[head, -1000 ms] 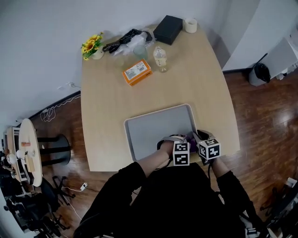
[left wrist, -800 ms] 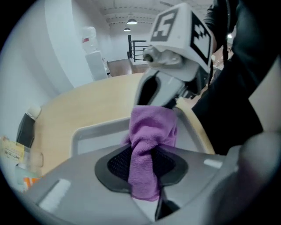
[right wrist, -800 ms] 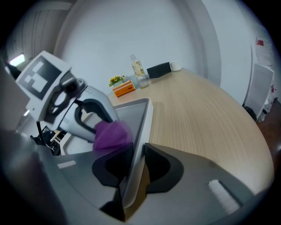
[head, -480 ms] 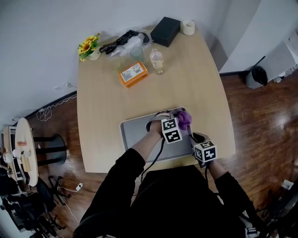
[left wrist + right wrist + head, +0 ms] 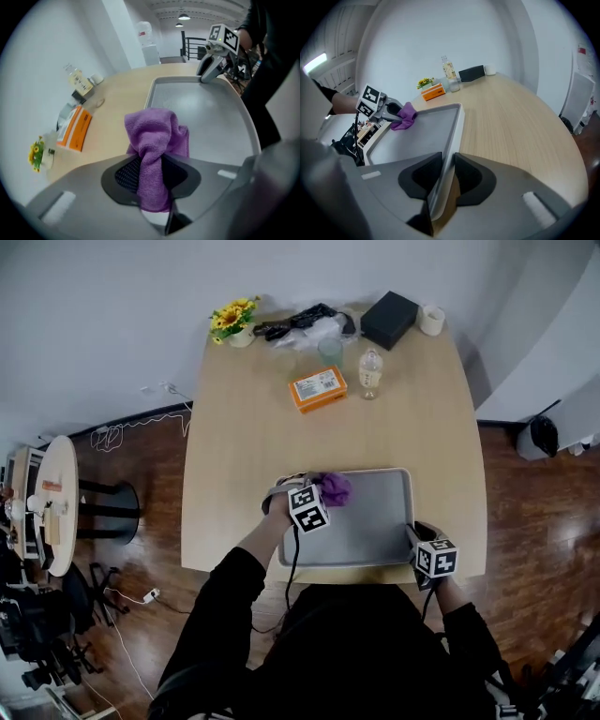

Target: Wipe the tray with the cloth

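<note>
A grey tray (image 5: 375,526) lies at the table's near edge. My left gripper (image 5: 323,493) is shut on a bunched purple cloth (image 5: 335,487), which rests over the tray's far left part. In the left gripper view the cloth (image 5: 157,140) hangs pinched between the jaws above the tray (image 5: 201,108). My right gripper (image 5: 417,538) is shut on the tray's near right rim. The right gripper view has that rim (image 5: 449,154) clamped between the jaws, with the cloth (image 5: 407,115) and the left gripper (image 5: 396,112) across the tray.
At the table's far end stand an orange box (image 5: 317,388), a clear bottle (image 5: 370,374), a glass (image 5: 329,351), a black box (image 5: 389,319), a white roll (image 5: 431,319), a small flower pot (image 5: 234,322) and a black bundle (image 5: 300,321). A round side table (image 5: 52,517) stands left.
My left gripper carried the cloth from the tray's near right corner up the right side, then left along the far part. The right gripper stayed clamped on the rim.
</note>
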A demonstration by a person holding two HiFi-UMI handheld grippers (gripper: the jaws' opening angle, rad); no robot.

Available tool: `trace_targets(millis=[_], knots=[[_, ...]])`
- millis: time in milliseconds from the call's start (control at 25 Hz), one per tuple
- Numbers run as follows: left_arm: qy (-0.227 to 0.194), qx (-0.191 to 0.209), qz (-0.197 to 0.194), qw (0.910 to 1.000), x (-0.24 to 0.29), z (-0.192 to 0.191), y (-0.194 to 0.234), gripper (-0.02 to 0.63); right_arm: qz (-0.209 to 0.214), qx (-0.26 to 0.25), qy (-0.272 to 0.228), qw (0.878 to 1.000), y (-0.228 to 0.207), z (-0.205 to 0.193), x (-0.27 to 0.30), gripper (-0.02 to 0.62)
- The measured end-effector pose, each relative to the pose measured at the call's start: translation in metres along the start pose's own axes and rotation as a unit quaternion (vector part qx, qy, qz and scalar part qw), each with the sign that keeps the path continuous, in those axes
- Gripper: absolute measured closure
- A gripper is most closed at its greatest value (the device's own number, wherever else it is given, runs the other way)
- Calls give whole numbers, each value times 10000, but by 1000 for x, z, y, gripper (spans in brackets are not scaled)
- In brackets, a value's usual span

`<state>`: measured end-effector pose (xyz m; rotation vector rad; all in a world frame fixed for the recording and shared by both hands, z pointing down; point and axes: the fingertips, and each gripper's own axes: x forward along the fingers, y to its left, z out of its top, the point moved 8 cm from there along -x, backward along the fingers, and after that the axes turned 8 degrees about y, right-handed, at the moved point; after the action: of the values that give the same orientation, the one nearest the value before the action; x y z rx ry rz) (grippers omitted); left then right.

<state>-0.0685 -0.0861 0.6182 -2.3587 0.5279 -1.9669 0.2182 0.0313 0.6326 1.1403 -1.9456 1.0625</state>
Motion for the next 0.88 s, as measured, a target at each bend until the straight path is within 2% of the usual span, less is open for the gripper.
trace_targets(millis=[120,200,280,480,560,720,800,880], knots=[[171,-622,115,9979,-5,-54,7,523,-54,17,40,10000,3,0,1,508],[218,-909,176,9955,-10,-71,3,523,-95,19,66,9999,5,2,2,508],[105,-930,153,9955,-20,-69,-18,525,-145,28,75,9999,5,3,2,508],[-207,-515,191,9983,-25,-43,-97,525,-328,138,7,9994,5,3,4,511],[-326,-549,133,9979,-26,-38,-118,525,-376,216,7,9991,7,-1,5,511],[-516,-917,-146,9943,-30,-37,-123,525,-562,240,74,9981,10,0,0,516],[-653,-1223,-342,9897,-38,-38,-115,525,-720,124,-64,9973,16,7,-9,532],[-908,-1565,-378,9828,-53,-37,-104,525,-780,-18,-301,9965,26,18,-20,541]])
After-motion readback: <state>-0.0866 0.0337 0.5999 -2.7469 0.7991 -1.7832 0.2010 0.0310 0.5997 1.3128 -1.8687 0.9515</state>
